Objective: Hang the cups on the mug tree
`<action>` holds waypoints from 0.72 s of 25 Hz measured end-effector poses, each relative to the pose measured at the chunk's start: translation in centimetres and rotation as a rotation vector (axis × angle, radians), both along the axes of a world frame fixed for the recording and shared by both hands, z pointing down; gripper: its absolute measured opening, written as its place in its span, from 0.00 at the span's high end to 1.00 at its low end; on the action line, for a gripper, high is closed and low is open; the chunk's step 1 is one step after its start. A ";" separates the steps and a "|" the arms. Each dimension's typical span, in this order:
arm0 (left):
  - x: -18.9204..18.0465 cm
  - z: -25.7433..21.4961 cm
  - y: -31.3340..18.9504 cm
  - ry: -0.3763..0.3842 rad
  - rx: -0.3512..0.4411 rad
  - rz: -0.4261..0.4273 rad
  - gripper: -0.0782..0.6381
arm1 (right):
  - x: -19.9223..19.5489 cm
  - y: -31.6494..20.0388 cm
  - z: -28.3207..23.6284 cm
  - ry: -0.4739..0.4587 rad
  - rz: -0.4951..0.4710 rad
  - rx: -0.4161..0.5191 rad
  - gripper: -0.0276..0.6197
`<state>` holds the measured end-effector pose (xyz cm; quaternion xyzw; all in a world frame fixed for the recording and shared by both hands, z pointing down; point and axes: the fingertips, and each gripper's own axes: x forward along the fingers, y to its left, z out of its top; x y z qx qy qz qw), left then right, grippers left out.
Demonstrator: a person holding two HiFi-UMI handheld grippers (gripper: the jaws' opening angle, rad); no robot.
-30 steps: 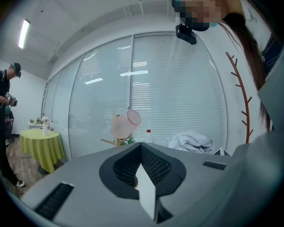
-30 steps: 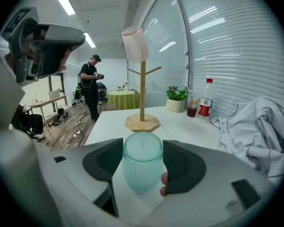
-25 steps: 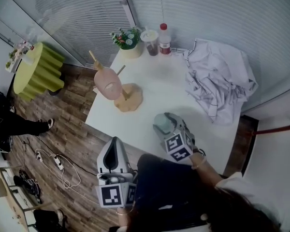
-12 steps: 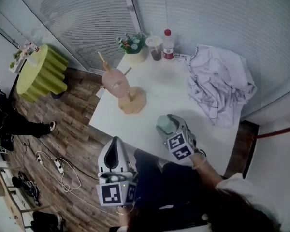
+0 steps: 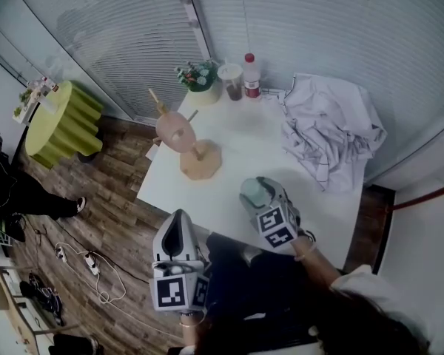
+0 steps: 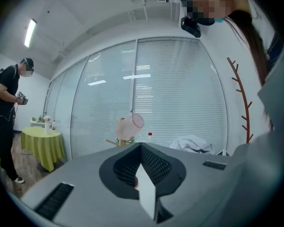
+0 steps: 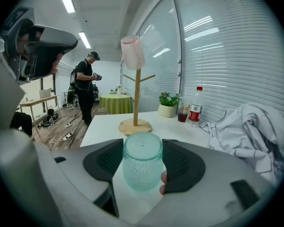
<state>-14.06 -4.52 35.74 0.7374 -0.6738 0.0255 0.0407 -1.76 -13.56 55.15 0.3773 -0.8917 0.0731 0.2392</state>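
Observation:
The wooden mug tree [image 5: 200, 161] stands near the table's far left edge, with a pink cup [image 5: 172, 130] hung upside down on one of its pegs. My right gripper [image 5: 256, 192] hovers over the near middle of the white table [image 5: 237, 135], shut on a pale green dimpled cup [image 5: 251, 194]. The right gripper view has that green cup [image 7: 142, 167] squeezed between both pads, and the mug tree [image 7: 137, 98] with its pink cup [image 7: 132, 52] straight ahead beyond it. My left gripper [image 5: 179, 226] hangs off the table's near left corner, shut and empty, pointing level toward the pink cup [image 6: 131, 125].
A crumpled white cloth [image 5: 333, 132] covers the table's right side. At the back edge stand a potted plant [image 5: 200, 76], a drink cup [image 5: 231, 80] and a red-capped bottle [image 5: 250, 76]. A yellow-green round table [image 5: 55, 120], a standing person [image 7: 87, 86] and floor cables [image 5: 89, 251] lie to the left.
The head view has shifted a little. Both grippers keep their places and the green cup stays gripped.

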 end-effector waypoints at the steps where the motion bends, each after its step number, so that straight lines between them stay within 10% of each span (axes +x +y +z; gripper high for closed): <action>1: 0.0 -0.1 0.0 -0.002 0.002 -0.001 0.89 | 0.0 -0.1 -0.3 -0.006 0.002 0.008 0.55; 18: -2.1 0.1 1.0 0.037 -0.016 -0.052 0.89 | -1.0 -0.2 -7.3 -0.079 -0.006 0.141 0.55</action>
